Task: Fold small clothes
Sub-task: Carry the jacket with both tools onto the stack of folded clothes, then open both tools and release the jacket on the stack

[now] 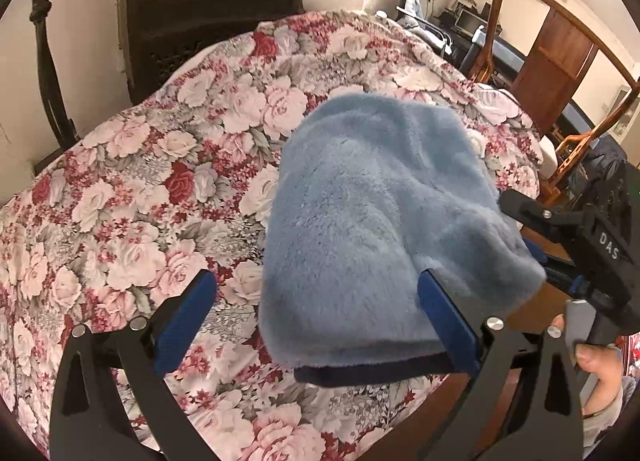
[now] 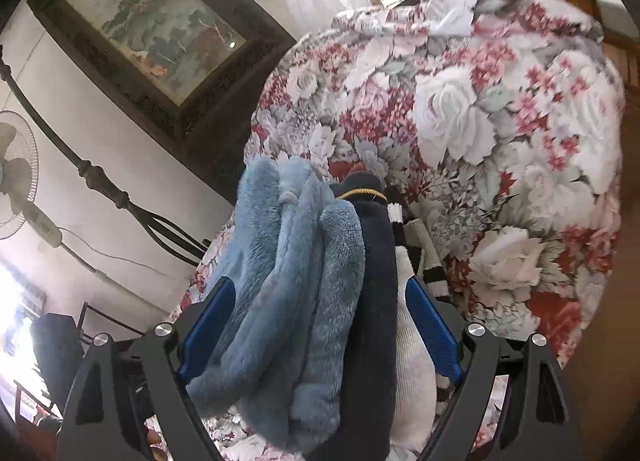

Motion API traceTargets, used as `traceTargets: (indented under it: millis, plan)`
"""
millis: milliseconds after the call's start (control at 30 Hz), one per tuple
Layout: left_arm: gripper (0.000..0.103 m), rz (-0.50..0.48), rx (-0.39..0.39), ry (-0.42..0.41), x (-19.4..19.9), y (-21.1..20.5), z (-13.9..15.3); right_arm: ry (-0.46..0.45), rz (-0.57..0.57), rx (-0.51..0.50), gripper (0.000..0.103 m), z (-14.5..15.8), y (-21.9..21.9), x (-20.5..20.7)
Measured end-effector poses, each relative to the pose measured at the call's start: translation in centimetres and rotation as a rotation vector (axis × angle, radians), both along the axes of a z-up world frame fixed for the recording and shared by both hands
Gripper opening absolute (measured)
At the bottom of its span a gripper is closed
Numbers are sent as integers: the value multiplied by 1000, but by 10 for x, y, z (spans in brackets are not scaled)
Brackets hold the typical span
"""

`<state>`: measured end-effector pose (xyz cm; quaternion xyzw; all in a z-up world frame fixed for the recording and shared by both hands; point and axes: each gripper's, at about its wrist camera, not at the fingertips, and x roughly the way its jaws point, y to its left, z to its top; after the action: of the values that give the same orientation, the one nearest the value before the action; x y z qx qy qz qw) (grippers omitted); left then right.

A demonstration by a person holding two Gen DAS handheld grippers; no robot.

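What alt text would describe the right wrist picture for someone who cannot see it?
A stack of small clothes, fluffy light-blue, navy and white layers, sits between the right gripper's blue pads above a rose-patterned bedspread. A framed painting hangs on the wall behind.

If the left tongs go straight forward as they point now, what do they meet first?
Most likely the fluffy blue garment: its near edge already lies between the open left tongs, against the right pad. Beyond it is the floral bedcover. Depth is unclear.
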<state>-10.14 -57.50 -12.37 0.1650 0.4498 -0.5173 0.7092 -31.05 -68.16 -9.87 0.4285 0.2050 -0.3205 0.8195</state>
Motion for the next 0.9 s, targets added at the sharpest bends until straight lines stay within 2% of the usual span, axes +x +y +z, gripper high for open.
traceTargets:
  millis: [500,667,767,900]
  plan:
    - [98,14,-11,-129,-17,48,58,248,14,-149,93,65,79,-1]
    - [98,-1,-19,-129,-19,57,77,262,31,-187,94,82,97,1]
    - [98,8,-25,-188,-27,65,86,264,39,-204,94,92,107,1]
    - [98,-1,-26,-216,-36,69,94,264,46,-222,95,102,116,0]
